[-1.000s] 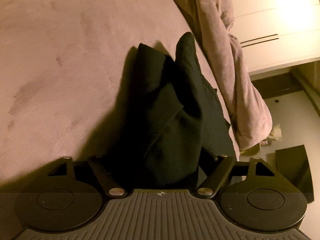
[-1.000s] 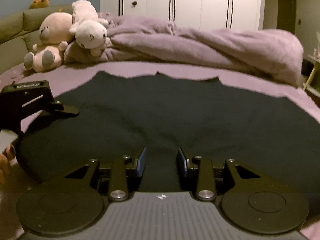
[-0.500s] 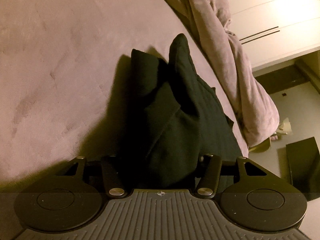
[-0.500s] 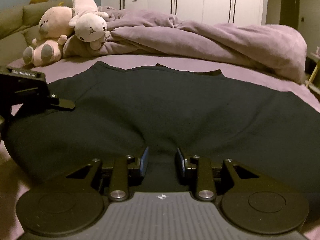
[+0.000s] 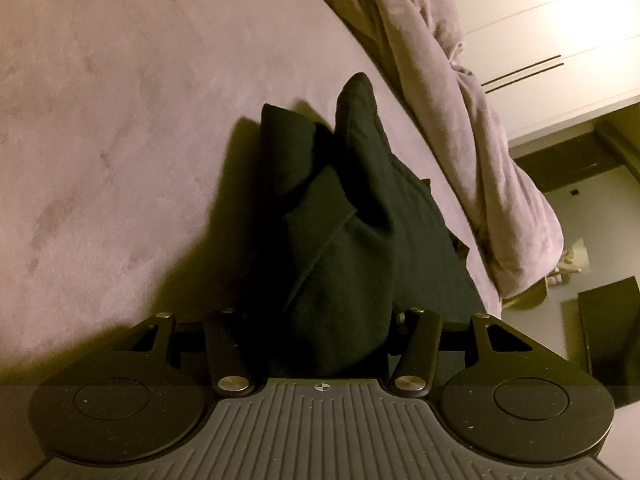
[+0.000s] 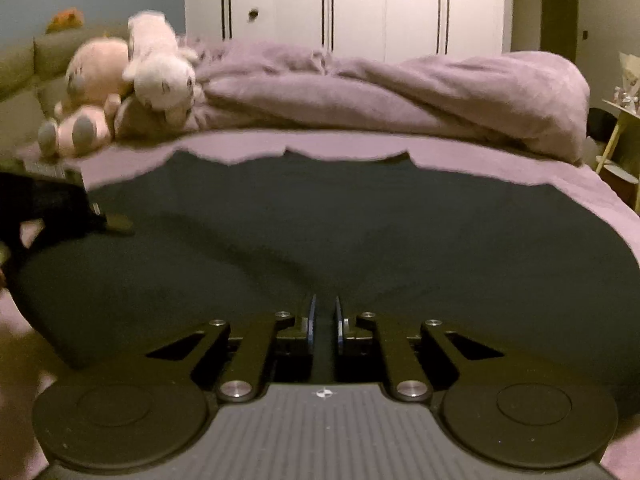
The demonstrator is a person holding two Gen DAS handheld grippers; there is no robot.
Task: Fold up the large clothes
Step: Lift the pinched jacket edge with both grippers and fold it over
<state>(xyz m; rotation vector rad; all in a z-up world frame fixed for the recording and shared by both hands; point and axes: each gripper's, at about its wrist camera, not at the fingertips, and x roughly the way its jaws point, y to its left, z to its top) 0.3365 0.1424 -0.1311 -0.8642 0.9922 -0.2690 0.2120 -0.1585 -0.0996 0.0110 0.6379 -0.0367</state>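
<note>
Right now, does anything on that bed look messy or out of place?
Mostly the far side: the purple duvet is heaped in a rumpled roll rather than spread, and two soft toys lie tumbled against it. The dark garment lies spread on the sheet, bunched only where each gripper's fingers pinch its near edge. Nothing looks spilled or damaged.

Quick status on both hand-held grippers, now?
Left hand-held gripper: shut on a bunched fold of the black fabric garment.
Right hand-held gripper: shut, pinching the same garment's near edge.

My garment (image 6: 320,232) lies mid-frame on the bed (image 6: 520,168); duvet (image 6: 400,92) behind it, toys (image 6: 120,92) upper left.
</note>
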